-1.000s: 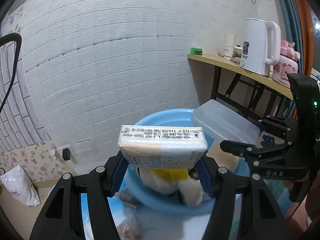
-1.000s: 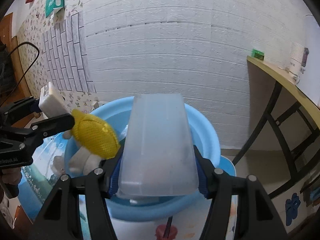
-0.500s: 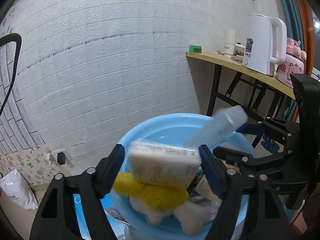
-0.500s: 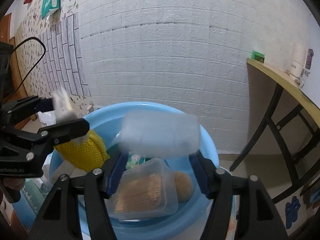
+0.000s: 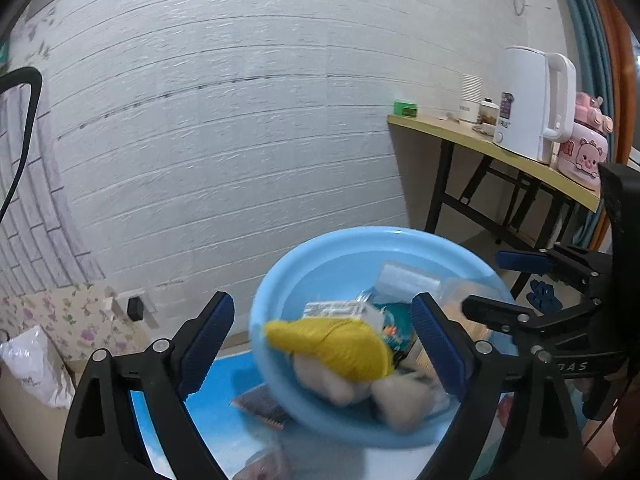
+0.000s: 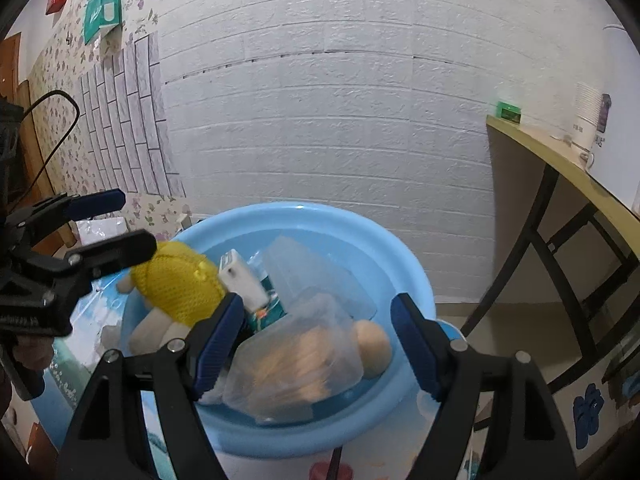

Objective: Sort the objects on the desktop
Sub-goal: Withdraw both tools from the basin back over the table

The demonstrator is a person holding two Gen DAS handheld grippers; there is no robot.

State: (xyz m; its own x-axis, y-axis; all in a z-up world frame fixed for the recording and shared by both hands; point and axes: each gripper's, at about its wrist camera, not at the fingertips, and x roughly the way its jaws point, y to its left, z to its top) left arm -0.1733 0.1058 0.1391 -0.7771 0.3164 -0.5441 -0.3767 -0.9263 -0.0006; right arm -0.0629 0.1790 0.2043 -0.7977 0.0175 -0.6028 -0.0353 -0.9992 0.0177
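Observation:
A light blue basin [image 5: 332, 248] [image 6: 304, 216] stands just ahead of both grippers. In it lie a white tissue pack [image 5: 334, 309] [image 6: 242, 276], a clear plastic box [image 6: 316, 276] [image 5: 404, 280], a plush toy in a yellow knit hat [image 5: 332, 344] [image 6: 176, 284] and a clear tub with brown contents [image 6: 296, 360]. My left gripper [image 5: 322, 308] [image 6: 132, 220] hovers over the basin's left side, jaws opening, nothing between the pads. My right gripper [image 6: 318, 304] [image 5: 486, 282] hangs over the near right rim, jaws also opening and empty.
A yellow-topped side table [image 5: 472, 140] [image 6: 560, 160] at right carries a white kettle [image 5: 528, 104], a pink bottle [image 5: 584, 148] and a green box [image 5: 405, 108]. A dark packet [image 5: 260, 404] lies on the blue mat beside the basin. A white bag [image 5: 28, 364] sits at far left.
Both grippers opened. The tissue pack left my left gripper and the clear box left my right gripper; both dropped into the basin.

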